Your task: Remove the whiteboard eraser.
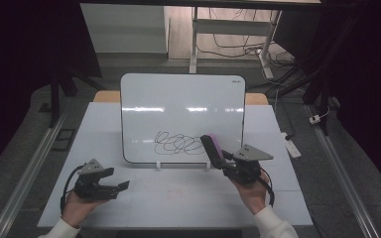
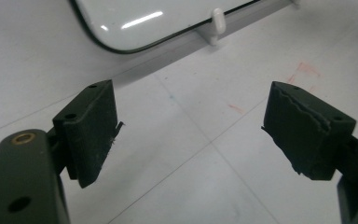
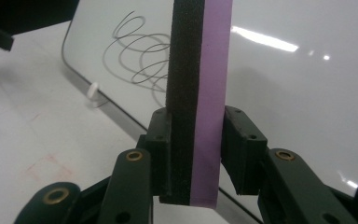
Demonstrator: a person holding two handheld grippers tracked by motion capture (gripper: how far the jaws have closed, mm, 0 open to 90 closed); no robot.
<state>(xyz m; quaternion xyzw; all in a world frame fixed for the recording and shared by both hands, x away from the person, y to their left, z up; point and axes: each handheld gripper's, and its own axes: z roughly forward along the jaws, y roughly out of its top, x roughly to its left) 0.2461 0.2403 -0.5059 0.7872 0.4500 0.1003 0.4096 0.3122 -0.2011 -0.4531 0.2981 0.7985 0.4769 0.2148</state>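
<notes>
the right hand-held gripper (image 1: 224, 159) is clamped on a whiteboard eraser (image 1: 212, 148), a slim block with a black felt side and a purple back, and in the right gripper view the eraser (image 3: 198, 98) stands straight up out of the jaws, pinched low on its length with a pad pressing each flat face. from the high view the eraser leans up and away from the person's right hand (image 1: 250, 191), its top end lying right by the lower right part of the whiteboard (image 1: 182, 99), just to the right of the black scribble (image 1: 178, 143) of looping lines drawn there. whether the felt actually touches the board surface i can't make out from here; it looks very close. the whiteboard stands propped near upright on two small white feet (image 1: 159, 165) toward the back of the pale worktop (image 1: 178, 198). the left hand-held gripper (image 1: 121, 184) sits well apart at the front left of the worktop, held low in the person's left hand (image 1: 79, 206), pointing across toward the middle. in the left gripper view its jaws stand wide apart with nothing between them, just bare worktop (image 2: 205, 154) with faint reddish marks (image 2: 303, 72), and a rounded corner of the whiteboard (image 2: 135, 23) with one white foot (image 2: 217, 21) shows beyond them. white sleeves show at the bottom edge of the high view.
</notes>
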